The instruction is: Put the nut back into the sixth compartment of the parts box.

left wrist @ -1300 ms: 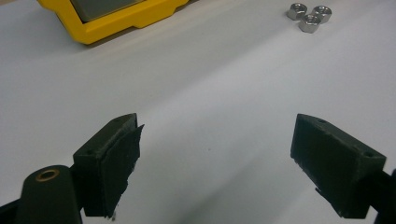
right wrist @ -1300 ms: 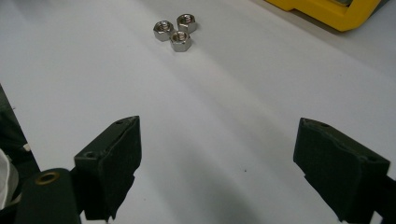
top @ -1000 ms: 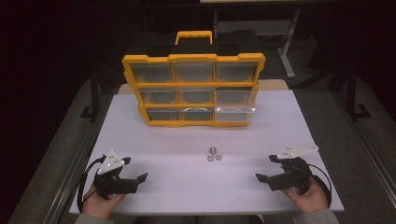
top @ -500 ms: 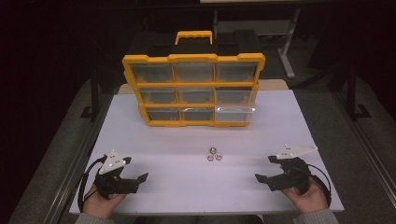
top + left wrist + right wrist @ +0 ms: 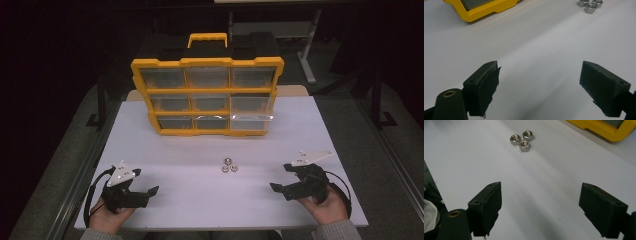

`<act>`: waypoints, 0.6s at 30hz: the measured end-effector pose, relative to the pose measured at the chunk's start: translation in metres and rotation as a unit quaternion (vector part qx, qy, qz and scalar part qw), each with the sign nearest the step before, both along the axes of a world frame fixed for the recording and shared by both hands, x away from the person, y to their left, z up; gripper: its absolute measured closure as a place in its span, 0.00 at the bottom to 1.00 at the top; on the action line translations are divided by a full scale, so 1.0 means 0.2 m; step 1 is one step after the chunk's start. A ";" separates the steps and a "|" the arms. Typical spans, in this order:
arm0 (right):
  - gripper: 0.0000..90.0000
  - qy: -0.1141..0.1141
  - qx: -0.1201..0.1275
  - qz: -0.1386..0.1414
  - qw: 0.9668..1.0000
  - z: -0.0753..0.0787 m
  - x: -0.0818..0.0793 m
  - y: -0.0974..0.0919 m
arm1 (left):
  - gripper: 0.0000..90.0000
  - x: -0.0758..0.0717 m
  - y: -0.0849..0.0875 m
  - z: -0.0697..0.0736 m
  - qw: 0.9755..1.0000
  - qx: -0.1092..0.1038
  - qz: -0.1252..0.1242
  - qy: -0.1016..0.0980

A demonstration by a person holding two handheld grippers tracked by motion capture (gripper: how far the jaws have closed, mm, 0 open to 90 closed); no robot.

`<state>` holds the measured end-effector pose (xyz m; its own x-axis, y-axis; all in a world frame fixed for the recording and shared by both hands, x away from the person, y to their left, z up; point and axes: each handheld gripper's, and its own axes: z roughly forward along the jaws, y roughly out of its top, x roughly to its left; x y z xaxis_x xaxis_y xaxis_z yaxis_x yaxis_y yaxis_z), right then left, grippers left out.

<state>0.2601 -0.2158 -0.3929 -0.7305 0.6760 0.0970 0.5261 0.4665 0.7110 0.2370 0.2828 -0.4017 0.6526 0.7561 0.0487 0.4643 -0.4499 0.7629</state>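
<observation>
Left gripper (image 5: 145, 192): at rest on the white table (image 5: 165, 150) near its front left corner, jaws spread wide and holding nothing. Against the pictures of a second and half a second ago, its position and opening are unchanged. In the left gripper view the three hex nuts (image 5: 589, 5) lie well ahead of its jaws and off to their right, with the corner of the yellow organiser (image 5: 489, 8) ahead and to the left.

Centre: the nuts sit clustered, touching one another, between the two grippers and in front of the organiser (image 5: 207, 95); they are untouched and have not shifted.

Right gripper (image 5: 287, 186): near the front right corner, jaws likewise fully apart and empty. It has moved only very slightly, if at all. In the right gripper view the nuts (image 5: 522, 139) lie ahead and somewhat left of its jaws.

Finding: nothing material has changed; judged from this, no approach to the nuts has yet begun.
</observation>
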 end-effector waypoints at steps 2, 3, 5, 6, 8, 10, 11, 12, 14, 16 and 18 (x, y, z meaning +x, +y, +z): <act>0.22 0.002 0.000 0.003 1.000 0.02 0.01 0.03 | 0.17 0.00 0.00 0.00 1.000 -0.001 0.000 -0.001; 0.22 0.002 0.000 0.003 1.000 0.02 0.01 0.03 | 0.17 0.00 0.00 0.00 1.000 0.000 -0.001 -0.001; 0.24 0.003 -0.002 0.010 1.000 0.03 0.02 0.06 | 0.17 0.00 0.00 0.00 1.000 -0.001 -0.001 -0.002; 0.26 0.009 -0.013 0.017 1.000 0.04 0.04 0.09 | 0.17 0.00 0.00 0.00 1.000 -0.001 -0.001 -0.002; 0.26 0.009 -0.015 0.020 1.000 0.04 0.05 0.10 | 0.17 0.00 0.00 0.00 1.000 -0.002 -0.001 -0.002; 0.31 0.011 -0.024 0.029 0.999 0.06 0.09 0.15 | 0.17 0.00 0.01 0.01 1.000 -0.001 -0.002 -0.002; 0.31 0.011 -0.024 0.029 0.999 0.06 0.09 0.15 | 0.17 0.00 0.01 0.01 1.000 -0.001 -0.002 -0.002; 0.32 0.013 -0.024 0.031 0.999 0.07 0.10 0.16 | 0.17 0.00 0.01 0.00 1.000 -0.002 -0.002 -0.003; 0.34 0.010 -0.029 0.040 0.999 0.08 0.12 0.20 | 0.17 0.00 0.00 0.00 1.000 -0.004 -0.002 -0.002; 0.36 0.013 -0.033 0.049 0.998 0.08 0.14 0.24 | 0.17 0.00 0.00 0.00 1.000 -0.004 -0.003 -0.002; 0.39 0.014 -0.039 0.055 0.998 0.08 0.17 0.28 | 0.17 0.00 0.00 0.00 1.000 -0.004 -0.003 -0.002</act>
<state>0.2934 -0.1605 -0.3764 -0.7989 0.5974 0.0692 0.4873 0.5757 0.6566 0.2369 0.2827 -0.4017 0.6577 0.7519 0.0458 0.4581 -0.4474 0.7681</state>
